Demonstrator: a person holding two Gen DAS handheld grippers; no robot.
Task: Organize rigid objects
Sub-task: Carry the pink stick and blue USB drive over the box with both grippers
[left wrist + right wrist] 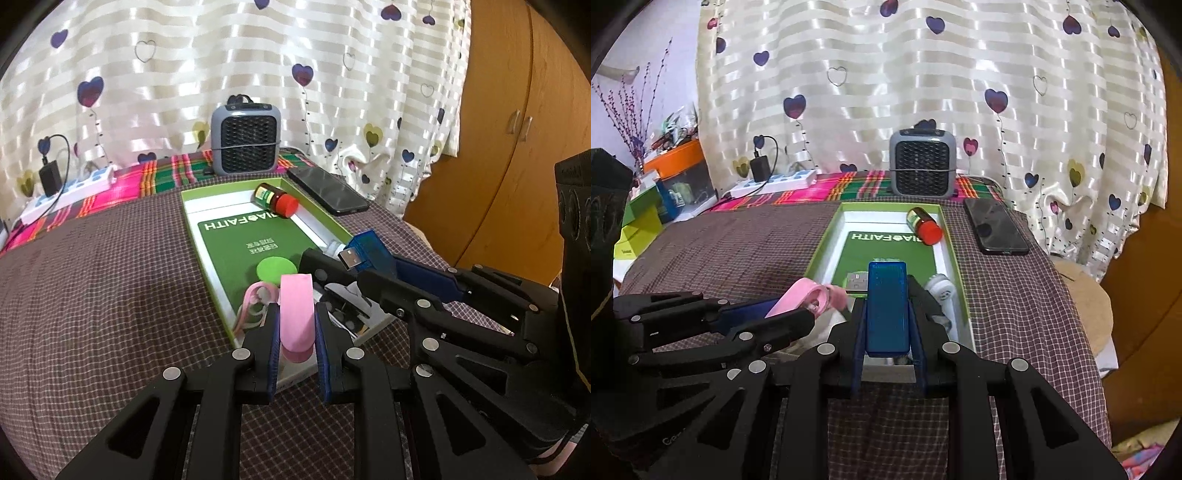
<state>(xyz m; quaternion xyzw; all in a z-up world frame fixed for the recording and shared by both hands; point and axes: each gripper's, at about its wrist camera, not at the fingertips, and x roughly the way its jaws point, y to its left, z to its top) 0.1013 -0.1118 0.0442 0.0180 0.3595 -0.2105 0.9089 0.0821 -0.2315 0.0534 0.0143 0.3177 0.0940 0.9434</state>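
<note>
The left gripper point(295, 325) pinches a pink case point(295, 314) between its blue pads point(274, 343). The case stands nearly upright in the grip, above the near end of an open green box point(207, 254). A pink loop point(255, 299) lies in the box just beside the case, on its left.

The right gripper point(887, 325) pinches a blue USB device point(887, 306). Its metal plug point(857, 283) sticks out to the left in the right wrist view. The device is also above the near part of the box point(822, 254), beside the left gripper point(798, 317).

Inside the box there is a green card point(251, 251) with white letters, and a green disc point(276, 269) lies on it. A small bottle point(277, 199) with a red cap lies on its side in the far right corner. A white part point(942, 291) lies along the right wall.

The box rests on a checked cloth point(103, 280). A phone point(327, 192) lies just beside the box on the right. A grey fan point(245, 142) stands behind the box, before a curtain point(221, 66) with hearts. A power strip point(70, 192) with a black charger point(50, 177) is far on the left
</note>
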